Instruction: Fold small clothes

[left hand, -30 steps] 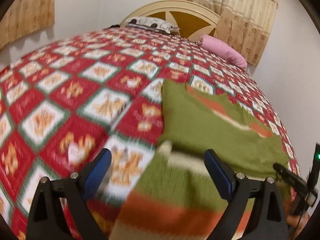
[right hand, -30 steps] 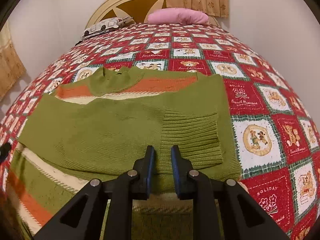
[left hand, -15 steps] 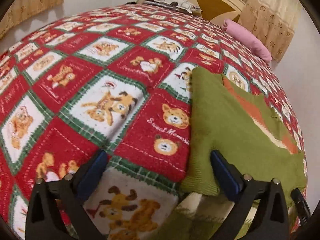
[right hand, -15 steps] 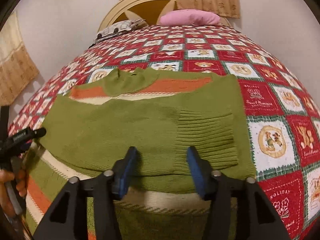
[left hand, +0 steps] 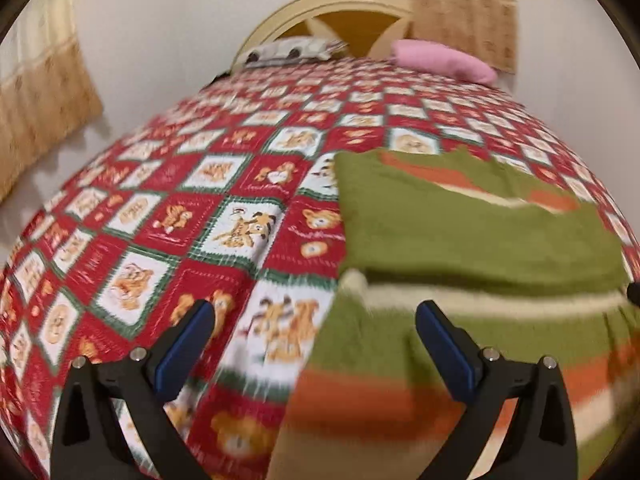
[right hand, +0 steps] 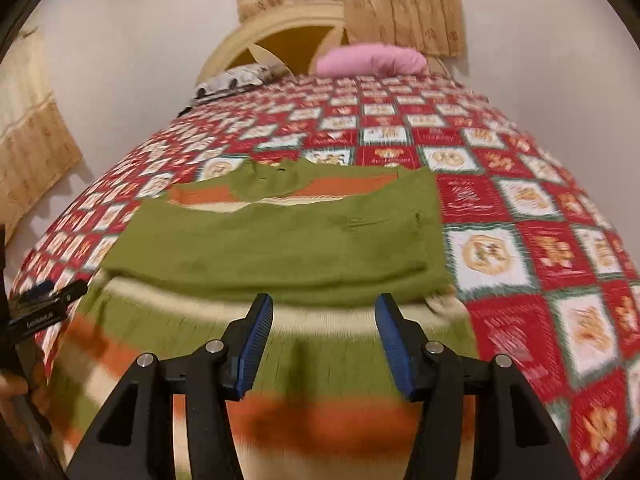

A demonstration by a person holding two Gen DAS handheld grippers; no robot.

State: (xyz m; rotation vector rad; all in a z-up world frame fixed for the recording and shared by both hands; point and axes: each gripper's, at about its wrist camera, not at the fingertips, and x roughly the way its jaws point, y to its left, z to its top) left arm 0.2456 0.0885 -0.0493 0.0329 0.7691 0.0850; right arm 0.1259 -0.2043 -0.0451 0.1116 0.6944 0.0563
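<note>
Both jaws wide, holding nothing — left gripper and right gripper over sweater hem on quilt, pink pillow far back.

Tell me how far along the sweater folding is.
Done: both sleeves lie folded across the green sweater. In hand: nothing; the left claw and right claw hover open near its striped hem. Left: folding that hem up toward the collar.
</note>
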